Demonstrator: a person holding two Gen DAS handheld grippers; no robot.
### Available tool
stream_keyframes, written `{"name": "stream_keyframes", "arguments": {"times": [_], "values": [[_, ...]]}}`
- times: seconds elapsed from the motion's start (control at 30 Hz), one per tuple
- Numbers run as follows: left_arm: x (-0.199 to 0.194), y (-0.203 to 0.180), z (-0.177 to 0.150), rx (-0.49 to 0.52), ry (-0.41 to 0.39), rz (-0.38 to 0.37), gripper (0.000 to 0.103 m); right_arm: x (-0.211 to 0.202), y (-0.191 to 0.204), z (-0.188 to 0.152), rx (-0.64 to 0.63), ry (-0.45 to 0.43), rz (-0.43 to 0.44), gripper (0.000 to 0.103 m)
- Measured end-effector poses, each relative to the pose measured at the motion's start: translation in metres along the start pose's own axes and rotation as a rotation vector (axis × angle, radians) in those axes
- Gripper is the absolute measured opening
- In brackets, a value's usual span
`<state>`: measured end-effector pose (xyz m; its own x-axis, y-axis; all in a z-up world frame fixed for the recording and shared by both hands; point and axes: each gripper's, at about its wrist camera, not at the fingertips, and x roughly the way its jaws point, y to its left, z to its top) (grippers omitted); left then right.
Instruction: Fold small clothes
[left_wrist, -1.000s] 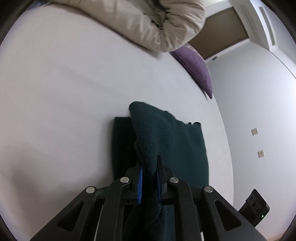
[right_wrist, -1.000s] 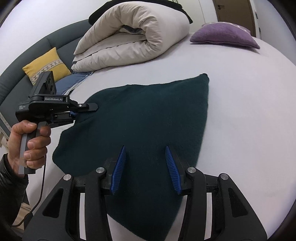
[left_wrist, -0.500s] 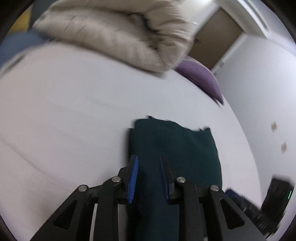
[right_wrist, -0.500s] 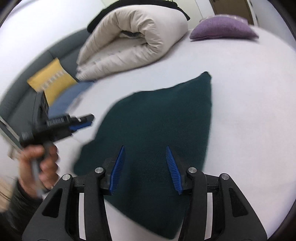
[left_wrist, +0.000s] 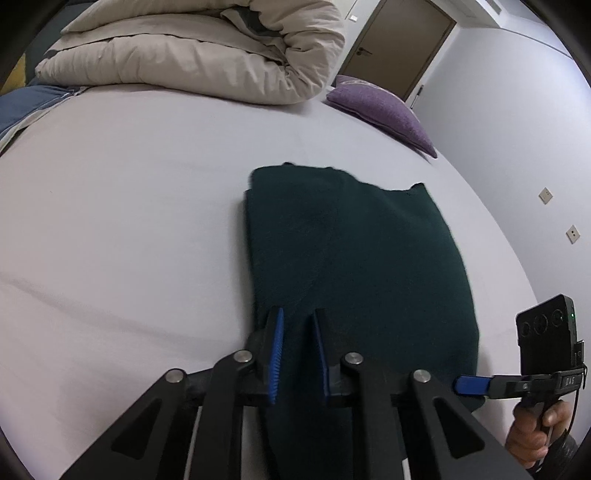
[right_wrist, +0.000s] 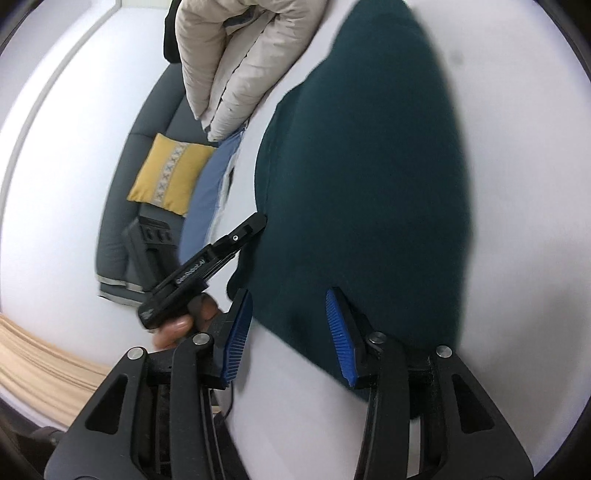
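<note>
Now the dark green garment (left_wrist: 354, 266) lies flat on the white bed (left_wrist: 122, 229), one side already doubled over so its left edge is a thick fold. The left gripper (left_wrist: 298, 350) hovers over the near end of that fold, its fingers parting with nothing pinched between them. The right gripper (right_wrist: 291, 332) points at the garment's near corner, its blue-padded fingers (right_wrist: 338, 332) standing apart but drawing in, and the cloth edge sits between them without being pressed, as far as the tilted, slightly blurred view lets me judge. A rolled beige duvet (left_wrist: 207, 48) and a purple cushion (left_wrist: 380, 110) lie well beyond. The step in hand looks like the gap between folds. Next, the right gripper needs a firm pinch on that corner to carry it across.
</note>
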<state>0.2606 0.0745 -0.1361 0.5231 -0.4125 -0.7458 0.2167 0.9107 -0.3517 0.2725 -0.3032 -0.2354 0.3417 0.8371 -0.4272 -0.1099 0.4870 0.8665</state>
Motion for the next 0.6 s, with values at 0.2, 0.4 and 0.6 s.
{"name": "stream_keyframes", "arguments": {"times": [0.2, 0.4, 0.6], "values": [[-0.022, 0.010, -0.017, -0.012, -0.004, 0.027, 0.049, -0.015, -0.006, -0.021, -0.010, 0.029, -0.008, 0.040], [-0.057, -0.017, 0.022, 0.042, -0.129, 0.045, 0.047, -0.048, 0.034, 0.016, -0.108, -0.092, 0.014, 0.043], [-0.006, -0.063, 0.057, 0.197, -0.095, 0.080, 0.047, 0.003, 0.046, 0.104, -0.101, -0.088, -0.104, 0.043]]}}
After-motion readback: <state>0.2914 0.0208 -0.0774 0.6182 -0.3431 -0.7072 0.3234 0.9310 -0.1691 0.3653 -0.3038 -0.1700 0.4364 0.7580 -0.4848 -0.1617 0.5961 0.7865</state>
